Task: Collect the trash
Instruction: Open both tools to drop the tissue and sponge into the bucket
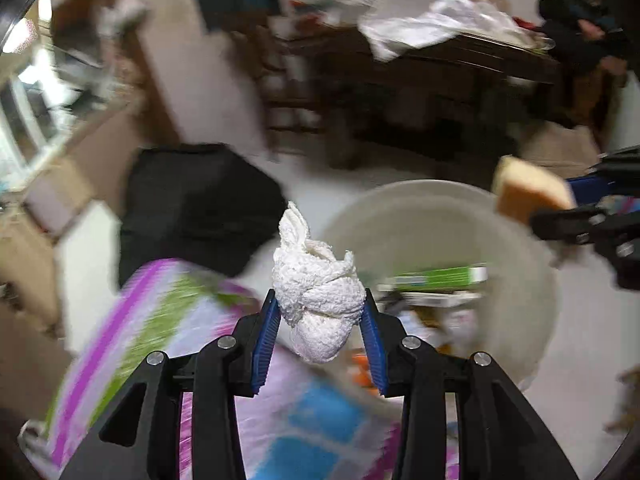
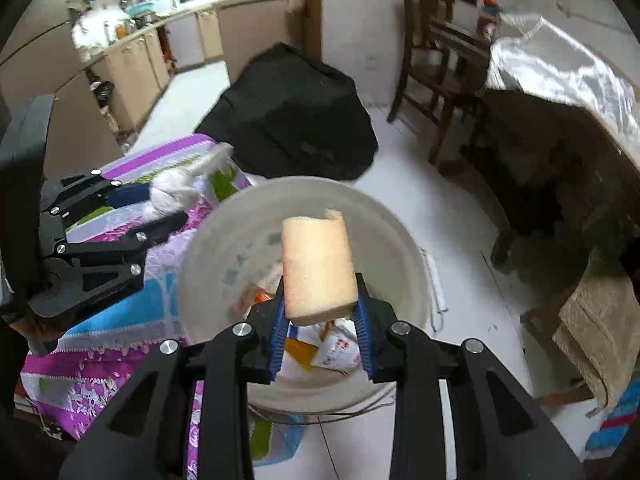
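My left gripper [image 1: 320, 312] is shut on a crumpled white paper wad [image 1: 318, 292], held above the edge of a patterned cloth, just left of a white bucket [image 1: 532, 256]. In the right wrist view that same wad [image 2: 170, 196] and the left gripper [image 2: 160, 208] show at the left. My right gripper [image 2: 320, 312] is shut on a yellow sponge [image 2: 316, 264], which hangs over the mouth of the white bucket [image 2: 200, 264]. The sponge [image 1: 528, 196] also shows at the right of the left wrist view. Wrappers and a green box lie inside the bucket.
A purple, blue and green patterned cloth [image 2: 100, 348] covers the surface left of the bucket. A black bag [image 2: 292, 116] sits on the floor behind. A wooden chair [image 2: 444, 64] and a dark table with clear plastic [image 2: 560, 72] stand at the right. A tan towel [image 2: 596, 332] hangs nearby.
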Demonstrator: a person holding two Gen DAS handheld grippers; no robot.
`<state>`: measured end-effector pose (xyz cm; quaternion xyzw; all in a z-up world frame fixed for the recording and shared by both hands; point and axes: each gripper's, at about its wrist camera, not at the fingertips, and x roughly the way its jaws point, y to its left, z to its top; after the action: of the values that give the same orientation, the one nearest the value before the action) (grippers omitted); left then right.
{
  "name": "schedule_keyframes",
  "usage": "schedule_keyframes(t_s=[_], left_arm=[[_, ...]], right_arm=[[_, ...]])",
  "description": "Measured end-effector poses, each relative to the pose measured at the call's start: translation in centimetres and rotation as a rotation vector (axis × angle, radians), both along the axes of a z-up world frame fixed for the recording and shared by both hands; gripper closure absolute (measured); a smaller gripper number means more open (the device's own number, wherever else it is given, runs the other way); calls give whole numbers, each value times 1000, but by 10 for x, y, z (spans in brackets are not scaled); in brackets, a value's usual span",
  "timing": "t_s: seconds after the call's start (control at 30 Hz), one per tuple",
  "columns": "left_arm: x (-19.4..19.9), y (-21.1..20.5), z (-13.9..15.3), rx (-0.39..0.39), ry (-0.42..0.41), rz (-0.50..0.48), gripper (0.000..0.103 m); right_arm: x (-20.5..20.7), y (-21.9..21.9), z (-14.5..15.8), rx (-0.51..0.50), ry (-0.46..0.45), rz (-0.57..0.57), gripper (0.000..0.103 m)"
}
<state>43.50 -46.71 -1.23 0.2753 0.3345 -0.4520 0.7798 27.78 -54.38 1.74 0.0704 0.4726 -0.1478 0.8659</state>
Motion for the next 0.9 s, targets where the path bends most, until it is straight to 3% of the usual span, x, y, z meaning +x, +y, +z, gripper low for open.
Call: schedule_keyframes(t_s=[0.13, 0.37, 0.43, 0.47, 0.5, 0.9], left_arm=[[10, -33, -11, 31, 144, -151, 62], [9, -57, -32, 82, 160, -224, 60], [9, -60, -36, 79, 151, -221, 44], [10, -60, -36, 75, 146, -210, 22], [11, -57, -36, 58, 130, -194, 16], [-12, -27, -33, 17, 40, -163, 16]], right_arm=[[4, -15, -6, 27, 61, -15, 75], [9, -32, -20, 142, 47, -5, 74], [10, -35, -24, 184, 28, -6, 70], [11, -36, -25, 195, 30, -19, 65], [10, -38, -26, 194, 24, -36, 61], [-9, -22, -29, 145, 3, -24, 59]])
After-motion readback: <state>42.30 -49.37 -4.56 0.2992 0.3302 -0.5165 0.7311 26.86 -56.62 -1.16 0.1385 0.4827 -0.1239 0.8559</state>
